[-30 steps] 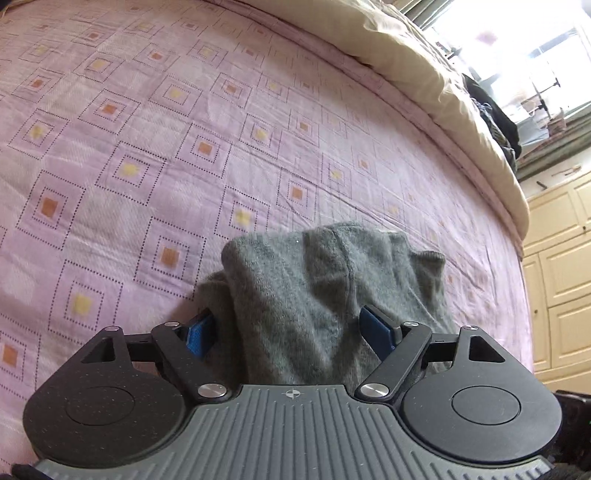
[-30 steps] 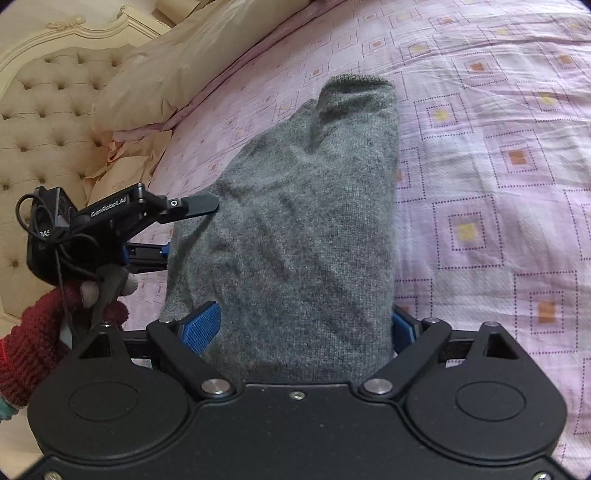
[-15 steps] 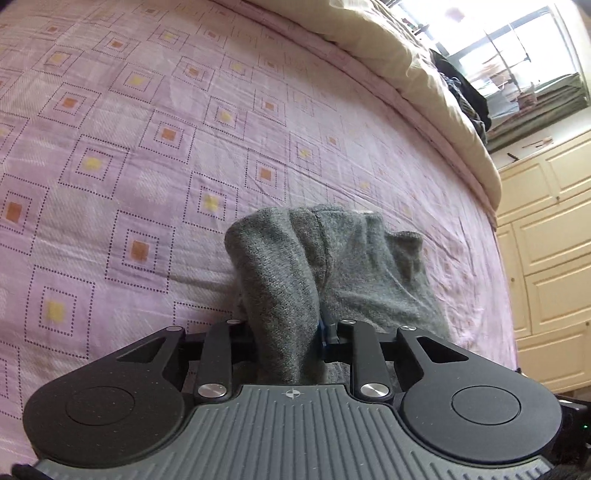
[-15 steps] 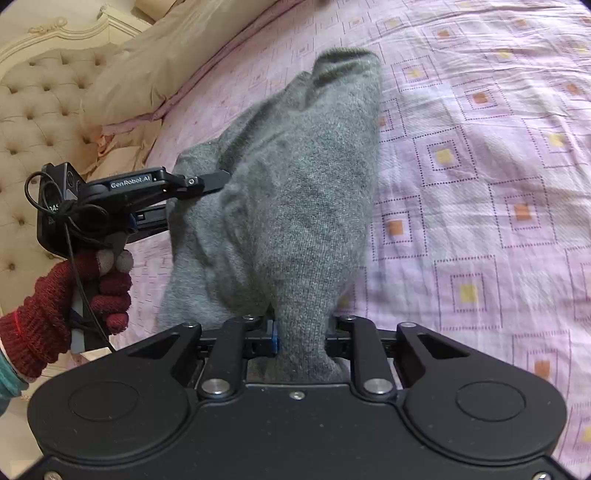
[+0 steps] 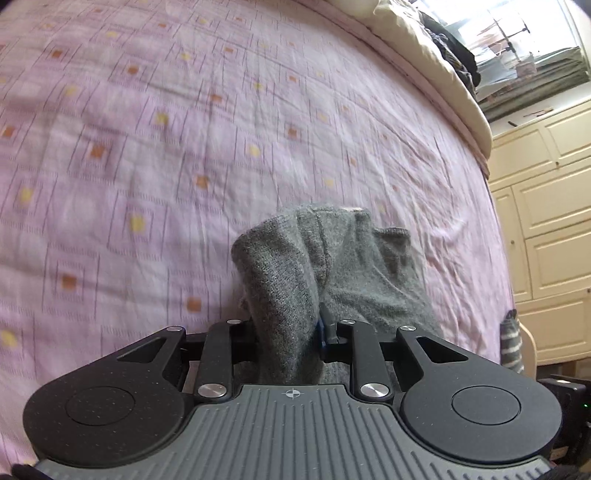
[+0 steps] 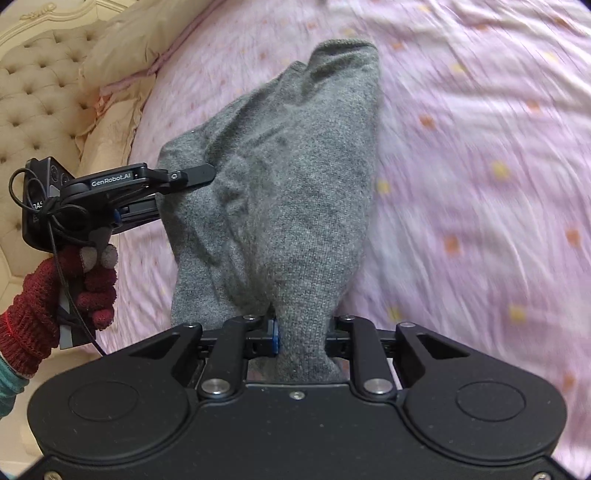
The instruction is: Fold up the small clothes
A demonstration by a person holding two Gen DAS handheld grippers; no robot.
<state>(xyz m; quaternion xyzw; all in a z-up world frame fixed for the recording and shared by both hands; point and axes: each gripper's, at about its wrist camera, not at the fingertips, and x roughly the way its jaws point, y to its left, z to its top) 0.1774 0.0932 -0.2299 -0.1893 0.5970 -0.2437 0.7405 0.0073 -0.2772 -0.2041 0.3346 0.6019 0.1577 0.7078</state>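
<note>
Wool fills the middle of the left wrist view: a grey knitted garment (image 5: 325, 273) rises from between the jaws of the left gripper (image 5: 286, 334), which have just been closing and now stand narrow, pinched on a bunched fold of the knit. The blue pad of one finger (image 5: 320, 328) shows at the right edge of that fold, pressed against it. The rest of the garment trails forward and slightly right, onto the pink patterned bedspread (image 5: 147, 147). Holding the cloth by a gathered edge rather than flat looks like a way to carry that side over for a fold. A cream duvet (image 5: 424, 51) lies along the far edge of the bed, and cream cupboards (image 5: 546, 206) stand beyond it.

In the right wrist view, the right gripper (image 6: 303, 338) is likewise clamped on the garment (image 6: 280, 192), its jaws just brought in to a narrow gap with the knit squeezed between them; a blue pad (image 6: 274, 334) shows at the left of the pinch. The cloth stretches away from the jaws toward the far end, which rests on the bedspread (image 6: 480, 147). At the left, the left gripper (image 6: 173, 192) bites the garment's other side, held by a hand (image 6: 74, 291) in a dark red knitted glove. With both near corners gripped, the near edge appears ready to be lifted and laid over the far part. A tufted headboard (image 6: 40, 110) and a pillow (image 6: 147, 33) sit behind.
</note>
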